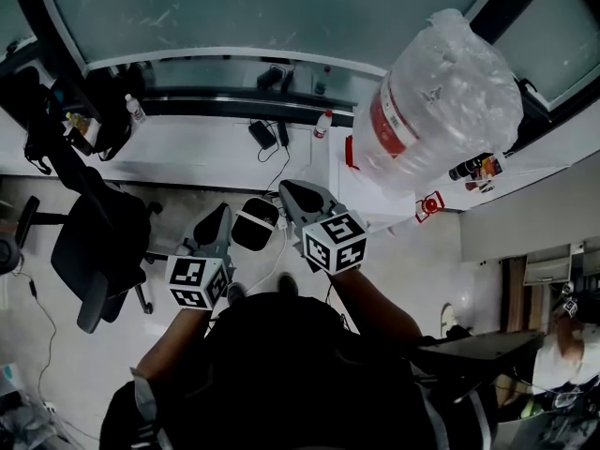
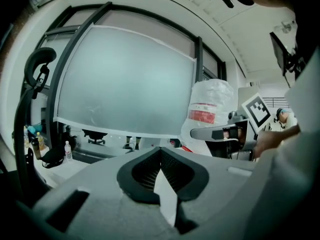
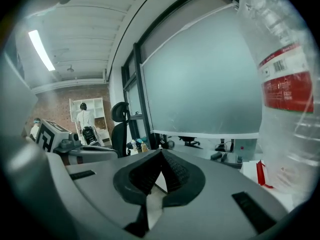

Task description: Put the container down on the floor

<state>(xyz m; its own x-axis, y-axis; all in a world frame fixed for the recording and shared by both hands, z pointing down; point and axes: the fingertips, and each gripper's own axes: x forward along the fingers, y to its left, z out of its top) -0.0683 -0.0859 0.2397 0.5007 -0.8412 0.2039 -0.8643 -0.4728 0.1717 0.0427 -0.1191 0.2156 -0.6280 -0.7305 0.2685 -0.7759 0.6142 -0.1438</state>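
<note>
Container (image 1: pixel 441 101), a big clear bottle with a red label, stands upright on the white tabletop (image 1: pixel 206 148) under the window (image 1: pixel 262 12) in the head view, well above the pale floor (image 1: pixel 412 261). The left claw (image 1: pixel 219 217) and right claw (image 1: pixel 294 195) hover side by side, clear of it and farther from the window.

In the left gripper view the jaws are pressed together on nothing, and the container shows right of the window.

In the right gripper view the jaws are likewise together and empty. The container is close at right, so neither claw bears it.

An office chair (image 1: pixel 98 242) stands on the floor, back from the window.
</note>
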